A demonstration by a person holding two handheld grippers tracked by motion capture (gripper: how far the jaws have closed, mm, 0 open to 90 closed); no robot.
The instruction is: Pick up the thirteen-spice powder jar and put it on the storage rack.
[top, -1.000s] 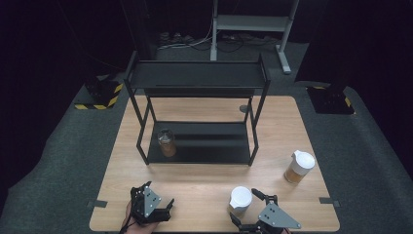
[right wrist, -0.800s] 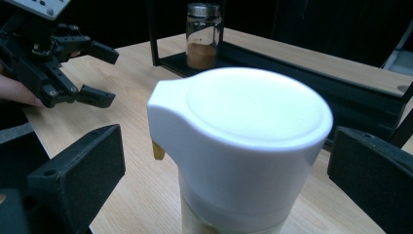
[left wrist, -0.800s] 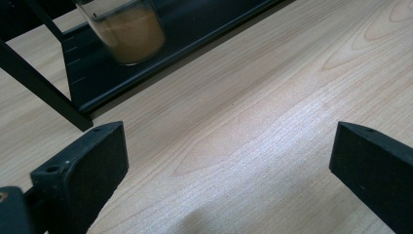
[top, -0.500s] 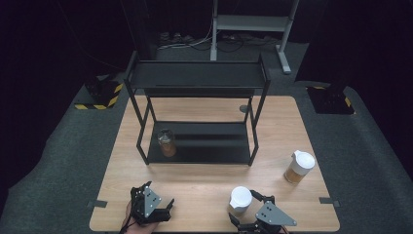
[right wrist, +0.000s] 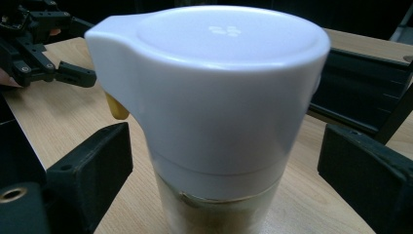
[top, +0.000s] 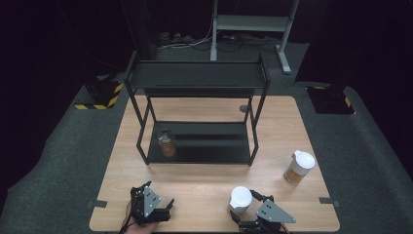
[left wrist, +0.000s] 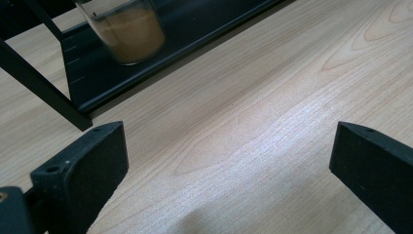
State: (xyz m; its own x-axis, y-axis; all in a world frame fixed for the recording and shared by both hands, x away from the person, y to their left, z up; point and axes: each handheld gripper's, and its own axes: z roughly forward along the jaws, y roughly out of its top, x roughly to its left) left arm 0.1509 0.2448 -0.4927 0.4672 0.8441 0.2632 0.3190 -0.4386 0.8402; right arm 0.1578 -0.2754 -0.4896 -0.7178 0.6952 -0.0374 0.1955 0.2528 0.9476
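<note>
The high view looks down on the whole table (top: 204, 187); both gripper views sit low and close — sharing the black shelf rack (left wrist: 160, 53) and tabletop.

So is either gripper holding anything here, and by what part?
Nothing held. The right gripper is open around the white-lidded jar, not touching; the left gripper is open.
</note>
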